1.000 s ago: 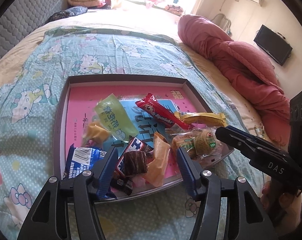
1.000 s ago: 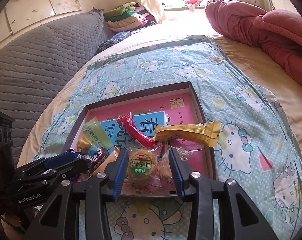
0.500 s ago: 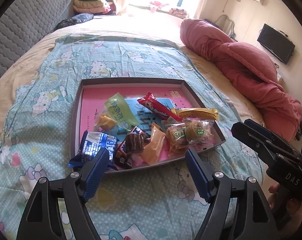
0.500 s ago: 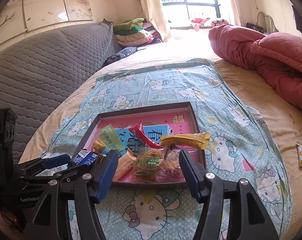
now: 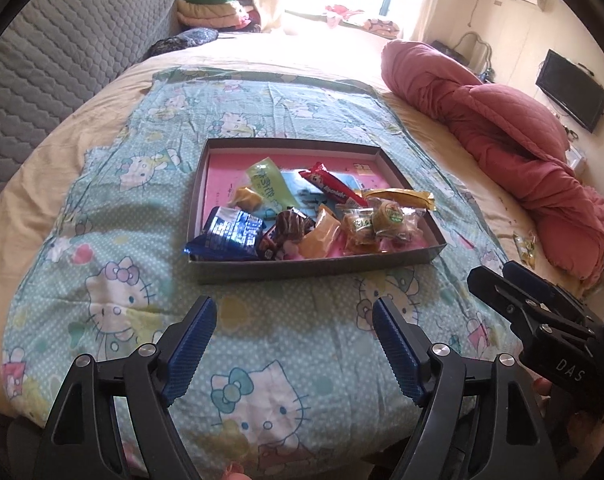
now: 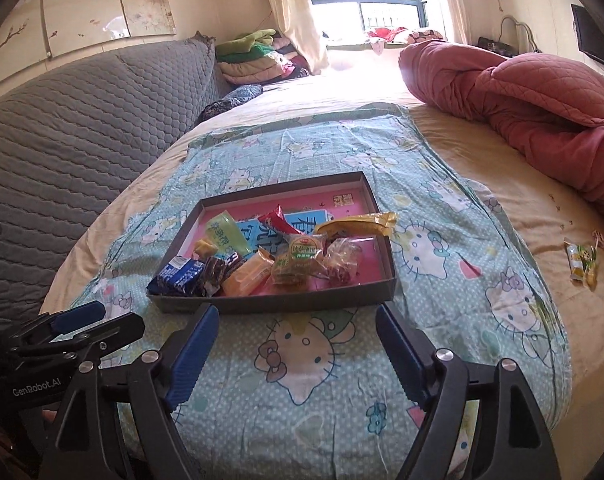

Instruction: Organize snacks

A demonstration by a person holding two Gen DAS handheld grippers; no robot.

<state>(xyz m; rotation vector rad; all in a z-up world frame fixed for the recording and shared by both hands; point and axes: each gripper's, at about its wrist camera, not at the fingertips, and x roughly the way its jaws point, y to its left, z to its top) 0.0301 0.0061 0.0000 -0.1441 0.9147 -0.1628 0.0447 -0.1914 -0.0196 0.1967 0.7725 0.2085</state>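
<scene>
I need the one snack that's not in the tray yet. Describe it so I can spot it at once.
Start from the rumpled red quilt on the right of the bed. Just in front of it, on bare cream sheet beyond the cartoon-cat cloth, lies a small yellow-green packet, the only snack outside the tray.

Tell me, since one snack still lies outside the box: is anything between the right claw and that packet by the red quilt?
Nothing visible: only bare sheet lies between the open right claw and the stray packet beside the quilt.

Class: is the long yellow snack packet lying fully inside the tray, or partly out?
Partly out: the yellow packet overhangs the tray rim.
</scene>
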